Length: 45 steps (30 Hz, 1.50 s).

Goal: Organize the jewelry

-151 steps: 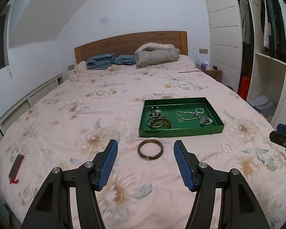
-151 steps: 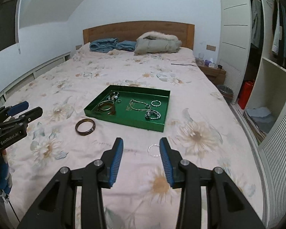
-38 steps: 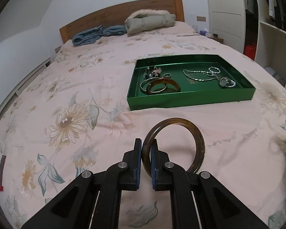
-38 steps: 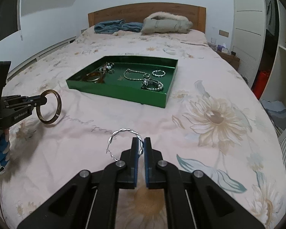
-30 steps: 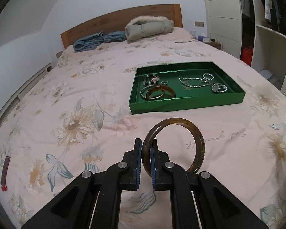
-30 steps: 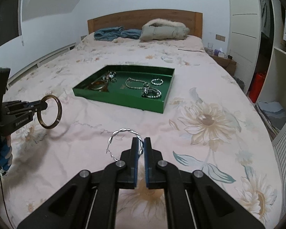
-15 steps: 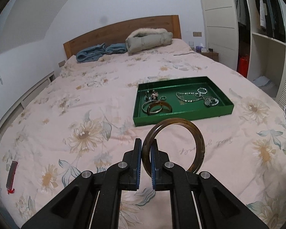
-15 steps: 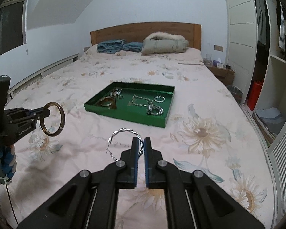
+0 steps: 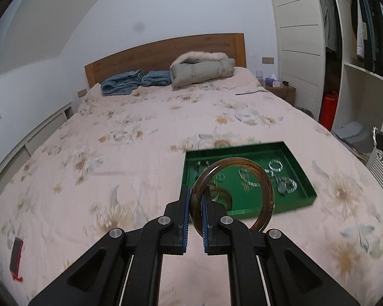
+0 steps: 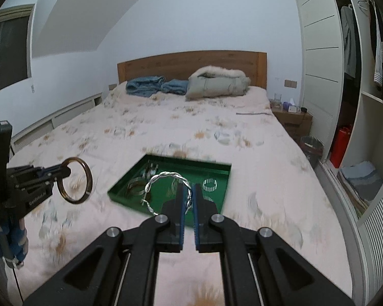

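Note:
My left gripper (image 9: 195, 199) is shut on a brown bangle (image 9: 264, 183), which stands upright above the bed in front of the green tray (image 9: 297, 162). From the right wrist view that same left gripper (image 10: 63, 172) and brown bangle (image 10: 85, 176) hang at the left, beside the green tray (image 10: 223, 178). My right gripper (image 10: 188, 196) is shut on a twisted silver bracelet (image 10: 166, 176), held over the tray's near edge. Inside the tray lie bangles, a chain and small rings.
The flowered bedspread (image 9: 115, 153) spreads around the tray. Blue clothes (image 9: 125, 83) and a grey coat (image 9: 203, 68) lie by the headboard. A red and black item (image 9: 15, 257) rests at the bed's near left. Wardrobe shelves (image 10: 370, 127) stand on the right.
Both grippers have risen with their bracelets still gripped. The tray now sits lower in both views, right behind the held pieces, and more of the room shows.

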{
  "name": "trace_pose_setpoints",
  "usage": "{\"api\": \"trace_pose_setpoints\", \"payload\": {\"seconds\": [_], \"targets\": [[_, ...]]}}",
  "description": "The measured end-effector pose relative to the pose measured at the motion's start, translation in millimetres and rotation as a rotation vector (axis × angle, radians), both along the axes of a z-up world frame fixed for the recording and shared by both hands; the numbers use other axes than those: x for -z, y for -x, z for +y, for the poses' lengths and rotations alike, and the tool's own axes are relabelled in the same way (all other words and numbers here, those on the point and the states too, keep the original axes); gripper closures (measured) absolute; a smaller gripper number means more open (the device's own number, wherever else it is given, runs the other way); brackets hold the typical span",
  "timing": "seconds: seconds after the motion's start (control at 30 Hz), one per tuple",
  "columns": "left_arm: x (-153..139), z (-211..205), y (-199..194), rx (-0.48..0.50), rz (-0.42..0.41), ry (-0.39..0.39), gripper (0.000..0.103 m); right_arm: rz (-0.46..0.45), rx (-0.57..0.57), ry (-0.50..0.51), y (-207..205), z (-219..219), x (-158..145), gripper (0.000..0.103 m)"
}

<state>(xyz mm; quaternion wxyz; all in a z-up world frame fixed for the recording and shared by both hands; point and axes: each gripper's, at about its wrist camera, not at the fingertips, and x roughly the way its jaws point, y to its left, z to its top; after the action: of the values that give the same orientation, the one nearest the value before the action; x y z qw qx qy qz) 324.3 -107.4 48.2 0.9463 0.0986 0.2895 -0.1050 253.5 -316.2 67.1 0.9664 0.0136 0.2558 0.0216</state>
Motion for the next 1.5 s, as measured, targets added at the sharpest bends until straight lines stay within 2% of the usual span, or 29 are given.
{"api": "trace_pose_setpoints", "payload": {"seconds": [0.1,0.23,0.47,0.7,1.07,1.4,1.5], "targets": [[-0.8,-10.9,-27.6,-0.004,0.019,0.004,0.095,-0.010,0.016,-0.016,-31.0,-4.7,-9.3,0.098],[20.2,-25.5,-64.6,-0.012,0.071,-0.002,0.095,0.007,0.024,-0.040,-68.8,-8.2,-1.3,0.098],[86.0,-61.0,-117.3,0.002,0.172,-0.070,0.095,0.142,0.027,-0.071,-139.6,-7.4,70.7,0.098],[127.3,-87.4,-150.2,0.024,0.221,-0.109,0.095,0.282,0.042,-0.058,-190.8,-5.0,135.1,0.098],[161.2,-94.3,-181.3,0.012,0.295,-0.111,0.094,0.416,0.069,0.006,-224.9,-3.5,181.9,0.098],[162.2,-89.2,-180.9,0.012,0.300,-0.093,0.092,0.431,0.079,0.009,-224.7,-5.4,185.9,0.097],[160.9,-88.7,-178.4,0.024,0.301,-0.086,0.077,0.435,0.084,0.007,-223.6,-5.8,184.3,0.092]]}}
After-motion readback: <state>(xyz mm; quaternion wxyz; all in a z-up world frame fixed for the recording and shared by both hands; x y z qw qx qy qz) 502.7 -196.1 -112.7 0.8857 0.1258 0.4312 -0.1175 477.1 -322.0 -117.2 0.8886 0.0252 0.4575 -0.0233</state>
